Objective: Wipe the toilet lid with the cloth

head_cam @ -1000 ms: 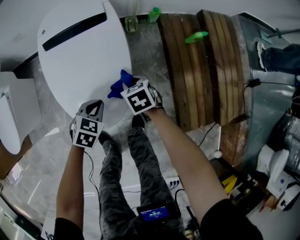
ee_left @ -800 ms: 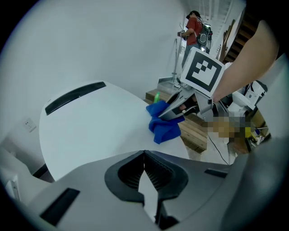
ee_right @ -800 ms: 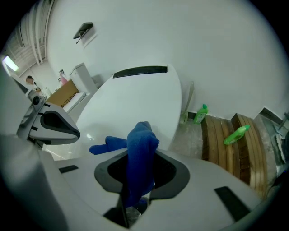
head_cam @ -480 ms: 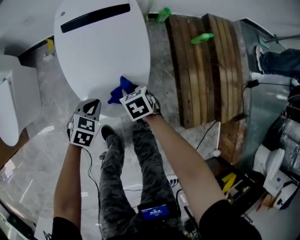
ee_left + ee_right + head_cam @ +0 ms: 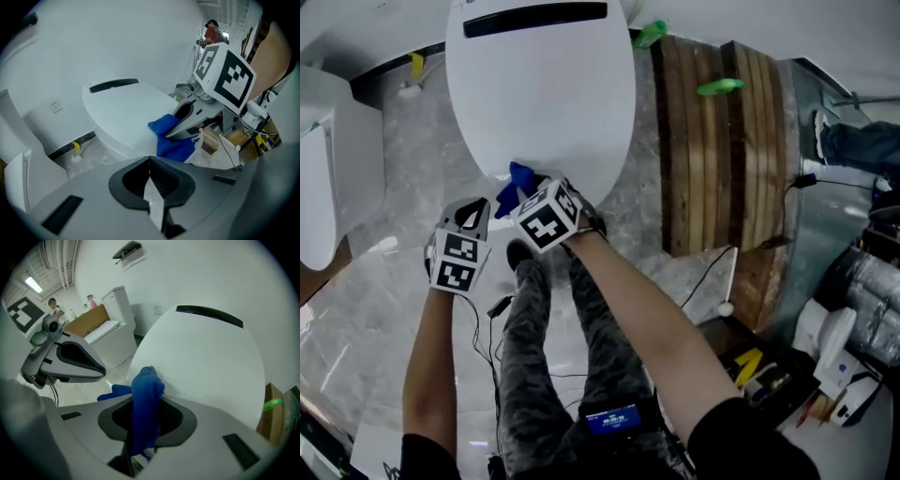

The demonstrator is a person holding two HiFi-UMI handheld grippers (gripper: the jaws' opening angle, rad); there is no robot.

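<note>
At near edge of lid [image 5: 544, 84], cloth [image 5: 145, 399] gripped lengthwise along right fingers [image 5: 187, 124], left fingers [image 5: 161, 180] closed, empty

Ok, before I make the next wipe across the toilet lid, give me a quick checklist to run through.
1. Grip on the cloth: ok, the right gripper is shut on it.
2. Start point: ok, the cloth sits at the near edge of the lid.
3. The left gripper out of the way: ok, shut, empty, off the lid over the floor.
4. Lid down and bare: ok, nothing else lies on it.
5. Which parts are already wiped: cannot tell.
</note>
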